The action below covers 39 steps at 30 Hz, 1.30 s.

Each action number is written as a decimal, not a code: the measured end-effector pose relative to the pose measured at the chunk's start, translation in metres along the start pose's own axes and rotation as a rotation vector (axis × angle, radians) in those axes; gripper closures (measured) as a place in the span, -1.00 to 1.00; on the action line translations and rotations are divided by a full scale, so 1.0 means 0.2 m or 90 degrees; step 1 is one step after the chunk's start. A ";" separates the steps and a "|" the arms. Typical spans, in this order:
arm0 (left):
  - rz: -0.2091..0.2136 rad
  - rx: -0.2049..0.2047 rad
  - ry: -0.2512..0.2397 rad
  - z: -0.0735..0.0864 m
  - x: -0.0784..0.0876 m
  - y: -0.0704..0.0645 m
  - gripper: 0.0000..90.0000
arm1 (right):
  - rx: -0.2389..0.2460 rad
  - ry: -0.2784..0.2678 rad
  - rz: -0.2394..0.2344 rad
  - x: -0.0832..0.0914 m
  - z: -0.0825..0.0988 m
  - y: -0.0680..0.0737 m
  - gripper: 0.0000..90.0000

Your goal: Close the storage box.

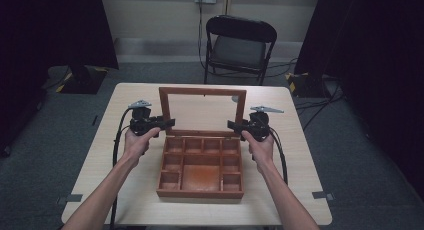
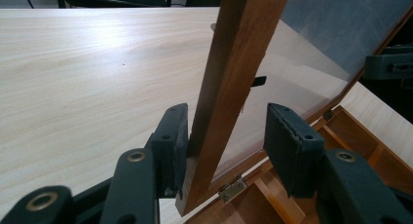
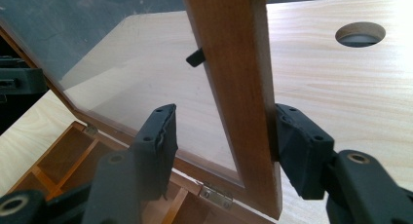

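A brown wooden box point(image 1: 200, 186) with several bare compartments sits mid-table, its glass-paned lid point(image 1: 202, 91) standing upright at the back. My left gripper point(image 1: 167, 123) straddles the lid's left frame rail point(image 2: 234, 78). It is open: the outer pad point(image 2: 170, 136) rests against the wood and the inner pad point(image 2: 292, 141) stands off the glass. My right gripper point(image 1: 234, 125) straddles the right rail point(image 3: 234, 63) the same way, open. Its outer pad point(image 3: 299, 146) is against the wood and its inner pad point(image 3: 156, 141) is clear of the pane.
The light wood table point(image 1: 125, 190) has a round cable hole point(image 3: 360, 34) behind the lid. A black folding chair point(image 1: 240, 45) stands beyond the far edge. Brass hinges point(image 2: 232, 189) join lid and box. Cables lie on the floor point(image 1: 320, 105) at the right.
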State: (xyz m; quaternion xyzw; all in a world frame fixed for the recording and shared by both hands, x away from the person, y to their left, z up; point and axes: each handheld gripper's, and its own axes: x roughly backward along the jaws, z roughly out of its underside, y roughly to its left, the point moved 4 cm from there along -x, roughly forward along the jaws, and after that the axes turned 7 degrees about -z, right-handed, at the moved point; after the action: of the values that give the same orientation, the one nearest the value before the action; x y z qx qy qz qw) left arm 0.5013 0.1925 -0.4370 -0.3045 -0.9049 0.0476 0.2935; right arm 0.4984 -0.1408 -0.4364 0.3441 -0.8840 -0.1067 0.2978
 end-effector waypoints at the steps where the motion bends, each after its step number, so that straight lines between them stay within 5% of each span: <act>1: 0.000 0.000 0.000 0.00 0.00 0.00 0.15 | 0.000 0.001 -0.003 0.00 0.00 0.00 -0.04; 29: 0.022 -0.013 0.001 0.03 0.07 -0.01 0.19 | -0.015 0.009 -0.018 0.03 0.03 0.03 -0.24; 39: 0.028 -0.030 0.004 0.04 0.08 -0.02 0.17 | -0.019 0.027 -0.003 0.02 0.07 0.03 -0.33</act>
State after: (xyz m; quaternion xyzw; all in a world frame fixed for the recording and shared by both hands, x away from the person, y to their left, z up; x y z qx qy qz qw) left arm 0.4831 0.1994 -0.4344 -0.3312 -0.8979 0.0316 0.2881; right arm 0.4846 -0.1381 -0.4430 0.3443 -0.8749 -0.1130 0.3213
